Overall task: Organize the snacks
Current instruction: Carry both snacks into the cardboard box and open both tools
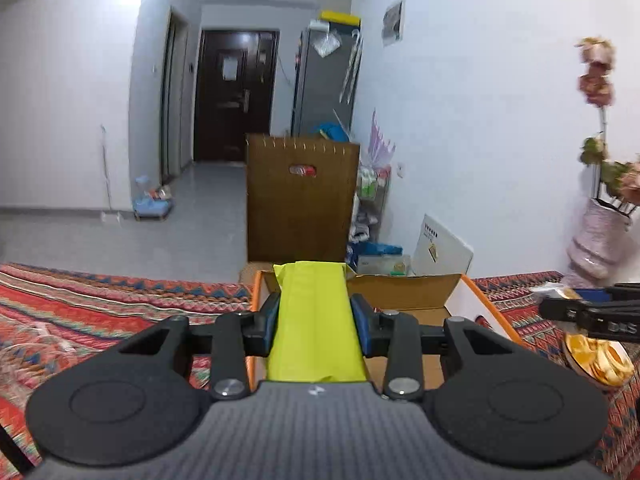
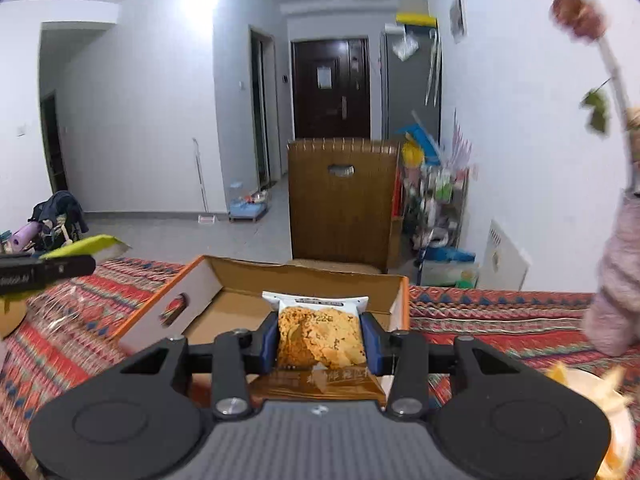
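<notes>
My left gripper (image 1: pixel 315 318) is shut on a yellow-green snack packet (image 1: pixel 314 316) and holds it above the near left corner of an open cardboard box (image 1: pixel 404 292) with orange edges. My right gripper (image 2: pixel 319 338) is shut on a cracker packet (image 2: pixel 320 336) with a white top and brown bottom, held over the box (image 2: pixel 200 280) near its right wall. The left gripper and its yellow-green packet (image 2: pixel 86 246) also show at the left of the right wrist view. The right gripper's arm (image 1: pixel 592 312) shows at the right of the left wrist view.
The box sits on a table with a red patterned cloth (image 1: pixel 80 304). A plate of yellow snacks (image 1: pixel 600 360) lies at the right. A pink vase with flowers (image 1: pixel 596 240) stands at the far right. A wooden chair back (image 1: pixel 300 200) is behind the table.
</notes>
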A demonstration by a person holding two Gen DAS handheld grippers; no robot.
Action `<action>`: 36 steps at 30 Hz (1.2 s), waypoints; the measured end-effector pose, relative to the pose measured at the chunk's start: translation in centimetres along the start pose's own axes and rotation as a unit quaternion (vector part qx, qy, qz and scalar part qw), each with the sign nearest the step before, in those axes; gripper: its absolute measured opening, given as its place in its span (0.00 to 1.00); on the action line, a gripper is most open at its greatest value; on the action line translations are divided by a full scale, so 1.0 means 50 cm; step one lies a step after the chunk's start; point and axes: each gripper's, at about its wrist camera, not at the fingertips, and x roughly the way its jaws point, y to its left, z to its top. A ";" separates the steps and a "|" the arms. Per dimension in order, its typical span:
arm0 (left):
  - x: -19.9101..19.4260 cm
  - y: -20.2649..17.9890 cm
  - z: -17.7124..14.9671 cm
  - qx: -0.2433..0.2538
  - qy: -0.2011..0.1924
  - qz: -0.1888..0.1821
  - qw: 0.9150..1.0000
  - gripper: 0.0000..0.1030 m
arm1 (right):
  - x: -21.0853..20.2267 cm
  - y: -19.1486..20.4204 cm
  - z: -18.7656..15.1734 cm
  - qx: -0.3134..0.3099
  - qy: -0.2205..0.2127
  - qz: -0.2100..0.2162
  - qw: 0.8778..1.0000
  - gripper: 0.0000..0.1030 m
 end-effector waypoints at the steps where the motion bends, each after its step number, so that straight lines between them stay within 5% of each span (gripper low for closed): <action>1: 0.035 0.004 0.006 -0.004 0.009 -0.001 1.000 0.36 | 0.046 -0.009 0.015 0.005 0.012 -0.001 1.000 0.40; 8: 0.235 0.020 -0.001 0.005 0.060 0.016 0.998 0.36 | 0.325 -0.038 0.055 -0.009 0.096 -0.050 0.994 0.40; 14: 0.349 0.044 -0.034 0.008 0.123 0.046 0.991 0.38 | 0.456 -0.036 0.044 -0.031 0.144 -0.087 0.985 0.41; 17: 0.352 0.048 -0.043 0.010 0.118 0.040 0.992 0.45 | 0.494 -0.023 0.039 -0.047 0.166 -0.110 0.979 0.55; 21: 0.326 0.050 -0.027 -0.004 0.111 0.038 0.993 0.60 | 0.472 -0.012 0.048 -0.046 0.138 -0.118 0.982 0.74; 27: 0.233 0.052 0.033 -0.007 0.087 0.031 0.996 0.75 | 0.392 -0.010 0.080 -0.051 0.121 -0.104 0.986 0.76; 36: -0.013 0.016 0.096 0.000 0.041 -0.009 0.999 0.94 | 0.130 0.012 0.125 -0.027 0.068 -0.072 0.995 0.86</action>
